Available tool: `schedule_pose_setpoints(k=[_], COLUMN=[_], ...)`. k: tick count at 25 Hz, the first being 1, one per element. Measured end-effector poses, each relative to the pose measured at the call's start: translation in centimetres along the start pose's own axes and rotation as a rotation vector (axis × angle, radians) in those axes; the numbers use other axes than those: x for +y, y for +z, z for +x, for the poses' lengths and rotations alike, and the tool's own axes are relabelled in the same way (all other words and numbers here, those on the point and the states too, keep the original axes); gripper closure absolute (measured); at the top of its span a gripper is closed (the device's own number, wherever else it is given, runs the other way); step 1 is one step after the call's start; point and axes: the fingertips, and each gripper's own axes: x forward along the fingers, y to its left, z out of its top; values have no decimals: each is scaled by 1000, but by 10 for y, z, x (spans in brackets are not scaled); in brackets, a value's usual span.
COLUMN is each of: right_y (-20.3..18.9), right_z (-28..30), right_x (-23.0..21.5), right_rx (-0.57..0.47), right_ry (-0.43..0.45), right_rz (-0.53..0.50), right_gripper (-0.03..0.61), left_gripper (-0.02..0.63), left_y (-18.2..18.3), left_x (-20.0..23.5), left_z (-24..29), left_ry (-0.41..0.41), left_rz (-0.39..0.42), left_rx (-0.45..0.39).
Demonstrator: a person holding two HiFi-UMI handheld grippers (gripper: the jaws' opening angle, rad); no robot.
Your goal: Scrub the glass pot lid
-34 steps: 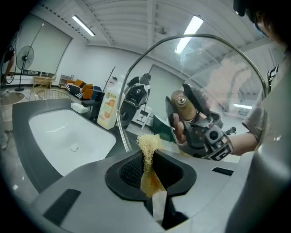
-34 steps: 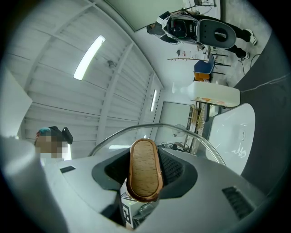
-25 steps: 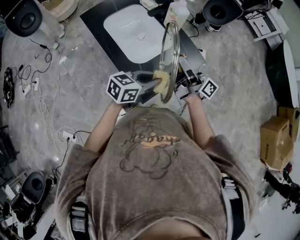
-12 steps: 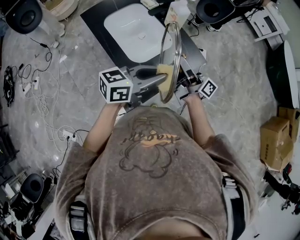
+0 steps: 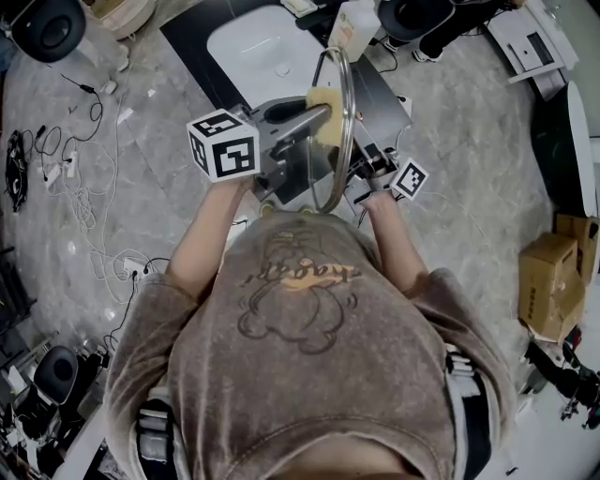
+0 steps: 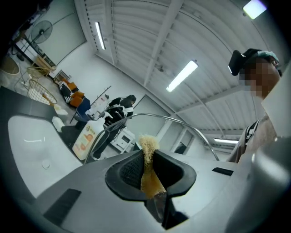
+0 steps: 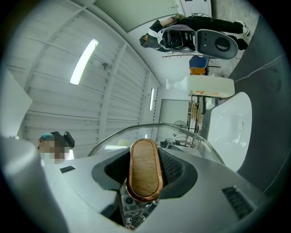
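Note:
The glass pot lid (image 5: 341, 112) stands on edge above the sink, seen rim-on in the head view. My right gripper (image 5: 362, 172) is shut on its oval wooden handle (image 7: 144, 169), with the steel-rimmed glass (image 7: 113, 136) curving behind the jaws. A yellow sponge (image 5: 325, 105) is pinched in my left gripper (image 5: 321, 118), which is shut on it. The sponge presses the lid's left face near its upper part. In the left gripper view the sponge (image 6: 148, 166) sticks up between the pads, and the lid's rim (image 6: 186, 126) arcs just beyond.
A white sink basin (image 5: 246, 58) is set in a black counter (image 5: 192, 37) just ahead. A soap bottle (image 5: 352, 22) stands at the basin's far right. Cables (image 5: 66, 169) lie on the grey floor at left; a cardboard box (image 5: 553, 281) is at right.
My left gripper has carried the sponge up the lid's face, from its lower part to near the top. The lid and my right gripper have hardly moved.

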Motion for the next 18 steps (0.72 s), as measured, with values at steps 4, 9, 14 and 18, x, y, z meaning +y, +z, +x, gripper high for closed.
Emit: schedule_pose_setpoints(k=[4,9,14,18], right_y=[-12,-17,-20,-20], right_z=[3,6,6,6], right_x=[7,10,11,12], right_rx=[28,32,33,26], right_ry=[31,41,50,53], right_rz=[9,24,37,43], right_gripper=[403,403,403,403], left_gripper=[545,545,545,545], left_y=[-3,-2,-8,-24], left_x=[23,49,79,99], left_z=[1,1,0,-1], left_ry=[65,134,210,257], left_rz=[2,1,3,-12], left_rx=[-7,-19,-11,20])
